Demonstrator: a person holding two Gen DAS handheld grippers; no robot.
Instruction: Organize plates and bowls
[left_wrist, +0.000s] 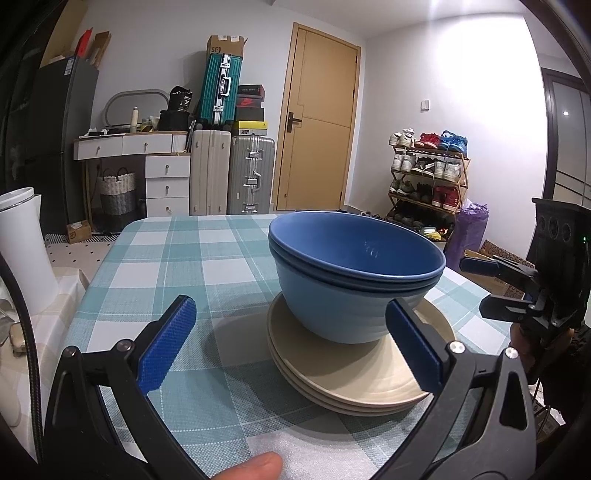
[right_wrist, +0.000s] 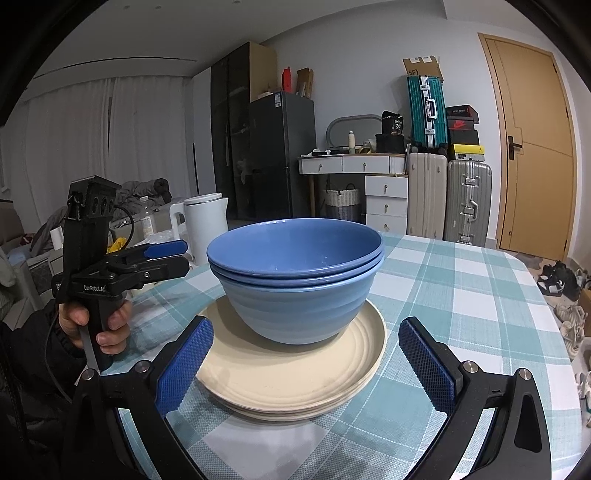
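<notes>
Blue bowls (right_wrist: 295, 280) nested mouth-up (upright) on stacked cream plates (right_wrist: 291, 373), left claw (left_wrist: 291, 347) and right claw (right_wrist: 306, 365) both spread wide, empty

Both grippers (left_wrist: 291, 339) (right_wrist: 306, 362) agape (empty)

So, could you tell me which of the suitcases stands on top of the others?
The teal suitcase; the beige and silver ones stand on the floor beneath it.

Beyond my checked teal tablecloth (right_wrist: 461, 280) I see a white electric kettle (right_wrist: 205, 229) at the table's edge. Against the far wall stand a beige suitcase (left_wrist: 209, 171) and a silver one (left_wrist: 251, 173), a teal suitcase (left_wrist: 219, 90) above them, beside a wooden door (left_wrist: 317, 122) and a shoe rack (left_wrist: 428, 173).
</notes>
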